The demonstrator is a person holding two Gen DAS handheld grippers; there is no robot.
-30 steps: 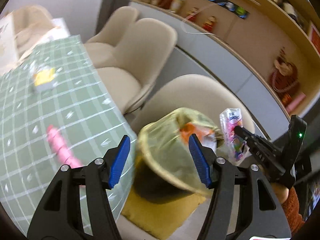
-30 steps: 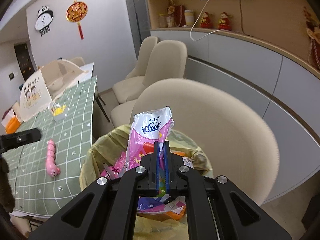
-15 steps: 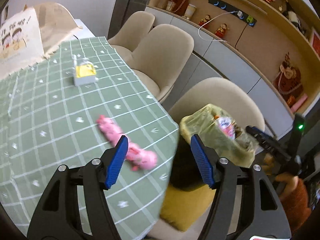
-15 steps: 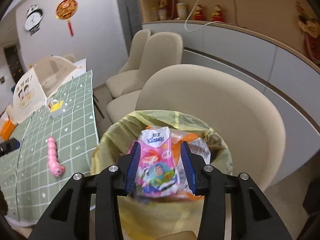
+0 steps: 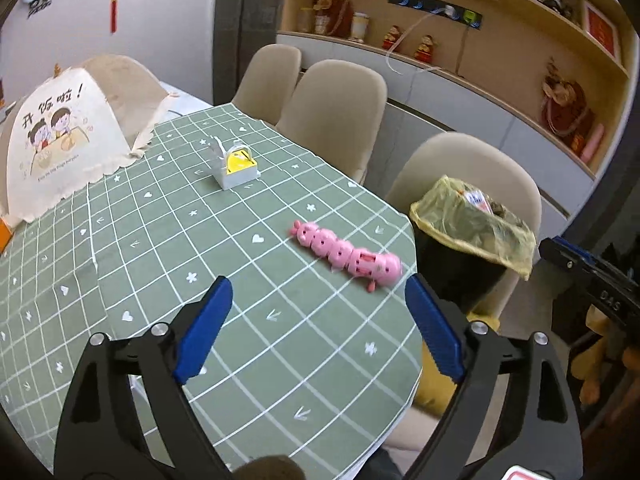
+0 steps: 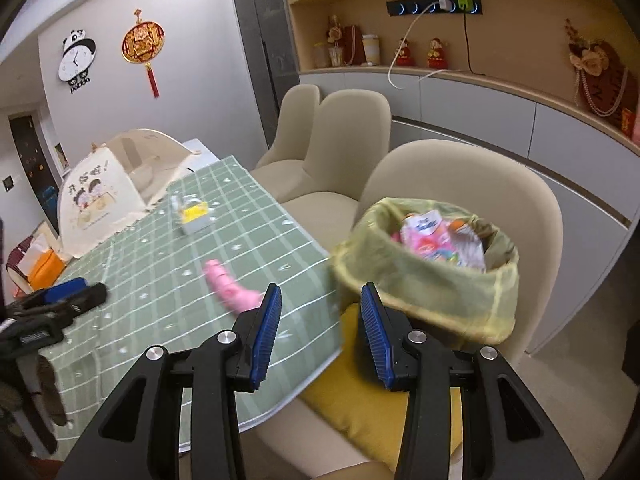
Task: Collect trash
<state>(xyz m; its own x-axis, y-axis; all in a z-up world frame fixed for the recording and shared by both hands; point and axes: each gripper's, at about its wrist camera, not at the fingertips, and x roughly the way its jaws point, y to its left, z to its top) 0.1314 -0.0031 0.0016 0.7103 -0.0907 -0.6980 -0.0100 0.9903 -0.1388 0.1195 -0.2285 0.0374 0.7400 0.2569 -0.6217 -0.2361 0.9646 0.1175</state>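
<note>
A black bin with a yellow liner (image 6: pixel 428 276) stands on a chair beside the table and holds a pink tissue packet (image 6: pixel 424 236) and other wrappers. The bin also shows in the left wrist view (image 5: pixel 472 232). My right gripper (image 6: pixel 318 332) is open and empty, in front of and below the bin. My left gripper (image 5: pixel 320 324) is open wide and empty above the green checked tablecloth (image 5: pixel 160 240). A pink caterpillar toy (image 5: pixel 348 252) lies near the table's right edge, ahead of the left gripper; it also shows blurred in the right wrist view (image 6: pixel 232 288).
A small grey and yellow box (image 5: pixel 234 164) stands mid-table. A cream mesh food cover (image 5: pixel 76 136) stands at the far left. Beige chairs (image 5: pixel 336 112) line the table's right side. A yellow cushion (image 6: pixel 368 388) lies on the near chair. A sideboard (image 6: pixel 500 120) runs along the wall.
My right gripper opened and dropped the pink tissue packet into the bin, then pulled back. My left gripper swung from the bin to above the table.
</note>
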